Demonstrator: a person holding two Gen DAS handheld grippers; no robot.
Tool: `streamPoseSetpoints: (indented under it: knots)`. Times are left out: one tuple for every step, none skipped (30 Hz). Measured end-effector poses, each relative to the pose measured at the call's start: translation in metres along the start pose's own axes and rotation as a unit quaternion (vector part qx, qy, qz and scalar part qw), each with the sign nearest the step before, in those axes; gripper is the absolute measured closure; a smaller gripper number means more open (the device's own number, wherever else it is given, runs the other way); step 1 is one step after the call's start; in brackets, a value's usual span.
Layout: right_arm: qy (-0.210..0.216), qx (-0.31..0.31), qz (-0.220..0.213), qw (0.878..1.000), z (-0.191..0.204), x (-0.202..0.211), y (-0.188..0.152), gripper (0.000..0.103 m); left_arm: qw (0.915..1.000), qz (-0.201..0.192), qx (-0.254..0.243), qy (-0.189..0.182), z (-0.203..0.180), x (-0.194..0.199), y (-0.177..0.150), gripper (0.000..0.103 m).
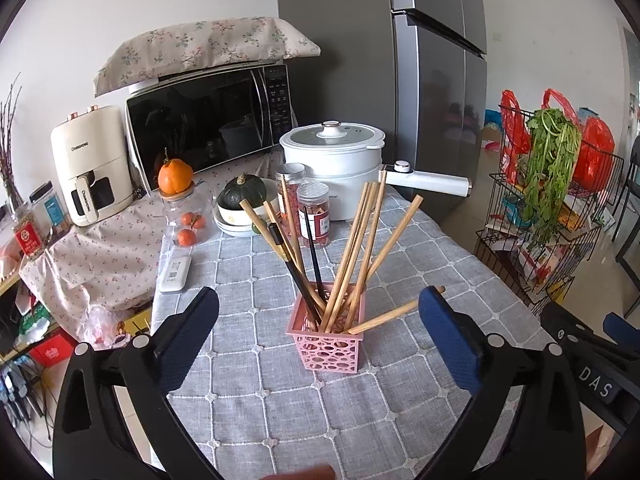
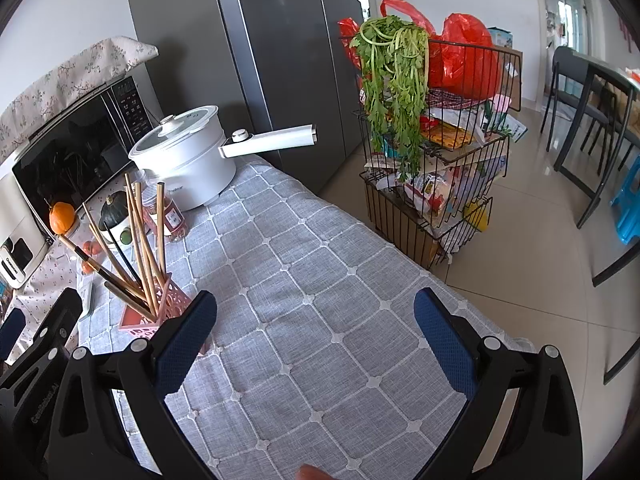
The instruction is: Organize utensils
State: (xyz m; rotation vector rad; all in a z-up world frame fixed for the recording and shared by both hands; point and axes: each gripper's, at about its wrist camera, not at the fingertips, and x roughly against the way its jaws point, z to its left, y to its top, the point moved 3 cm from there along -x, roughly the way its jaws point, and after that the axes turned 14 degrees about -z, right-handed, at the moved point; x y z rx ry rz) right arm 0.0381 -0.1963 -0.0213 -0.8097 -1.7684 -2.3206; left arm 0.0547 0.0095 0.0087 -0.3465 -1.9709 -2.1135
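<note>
A pink perforated basket [image 1: 331,344] stands on the grey checked tablecloth [image 1: 280,400]. Several wooden chopsticks [image 1: 362,236] and two dark ones [image 1: 314,256] stand fanned out in it; one wooden chopstick [image 1: 394,312] leans low over its right rim. My left gripper [image 1: 320,312] is open and empty, with the basket between and just beyond its fingers. In the right wrist view the basket [image 2: 150,320] is at the left, partly behind my left finger. My right gripper [image 2: 316,312] is open and empty above bare tablecloth [image 2: 320,280].
A white electric pot [image 1: 334,168] with a long handle, two spice jars [image 1: 314,212], a bowl with a squash [image 1: 244,200], oranges, a microwave [image 1: 208,120] and an air fryer [image 1: 90,168] stand at the back. A wire rack [image 2: 440,160] with greens stands right of the table.
</note>
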Motion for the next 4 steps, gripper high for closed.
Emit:
streamPoseSetpoints:
  knots:
    - [0.0,0.0,0.0,1.0,-0.0001,-0.0004,-0.0001,0.007,1.0,0.0,0.001,0.001,0.0003,0.0002,0.0,0.007]
    - [0.0,0.0,0.0,1.0,-0.0001,-0.0004,-0.0001,0.007,1.0,0.0,0.001,0.002,0.0006,0.0003,0.0001,0.007]
    - [0.0,0.0,0.001,1.0,-0.0002,-0.0003,-0.0006,0.007,1.0,0.001,0.002,0.002,0.0003,0.0002,0.0004,0.007]
    - [0.0,0.001,0.0,1.0,-0.0001,-0.0005,-0.0004,0.007,1.0,0.001,0.002,0.002,-0.0001,0.0002,0.0007,0.007]
